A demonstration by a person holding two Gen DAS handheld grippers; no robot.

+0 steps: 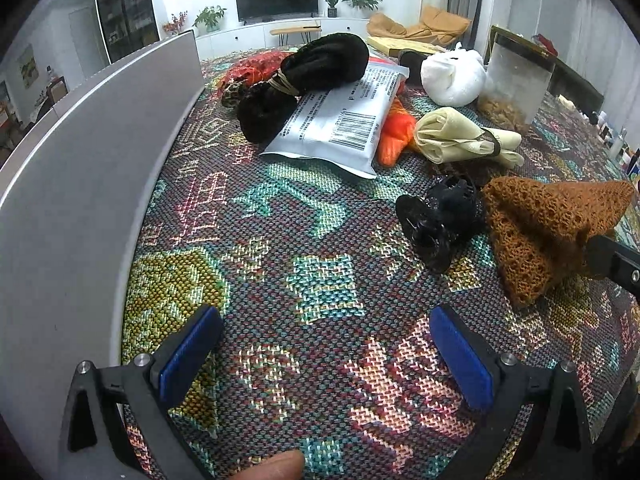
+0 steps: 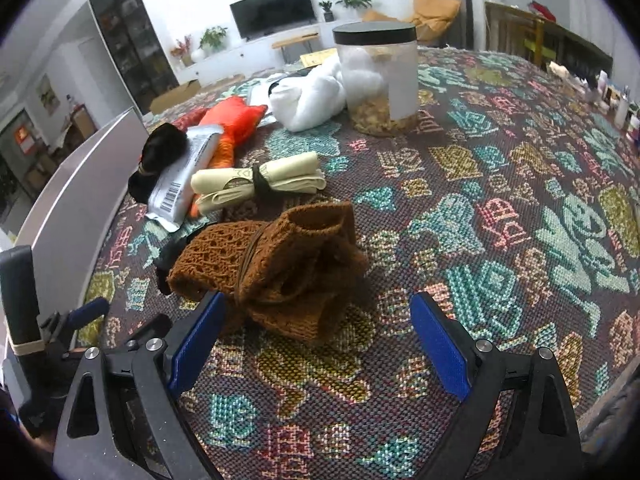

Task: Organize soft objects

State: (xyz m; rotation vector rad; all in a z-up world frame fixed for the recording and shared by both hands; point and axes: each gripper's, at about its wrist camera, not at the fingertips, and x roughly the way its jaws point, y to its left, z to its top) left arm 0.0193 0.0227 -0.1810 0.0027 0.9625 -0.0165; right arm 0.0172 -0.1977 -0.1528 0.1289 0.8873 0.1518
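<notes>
- where the patterned woven cloth (image 2: pixel 500 184) covers the worktop, a brown knitted bundle (image 2: pixel 280 268) tied round its middle with a band lies just ahead of the right tool (image 2: pixel 320 344), whose blue-padded jaws stand spread apart and hold nothing; its left pad sits against the bundle's near edge.
- just beside the bundle, on its left, lies a black hair claw clip (image 1: pixel 436 220).
- beyond it sit a cream rolled cloth (image 2: pixel 260 182) bound with a dark tie, an orange soft toy (image 2: pixel 232 128), a silver barcoded packet (image 1: pixel 340 120) and a black tied bundle (image 1: pixel 308 76) resting on the packet.
- further back stand a white cloth bundle (image 2: pixel 312 98) and a clear jar with a black lid (image 2: pixel 378 76), touching each other.
- the left tool (image 1: pixel 320 360) hovers over bare cloth, jaws wide and empty, with a grey panel (image 1: pixel 80 184) along its left.
</notes>
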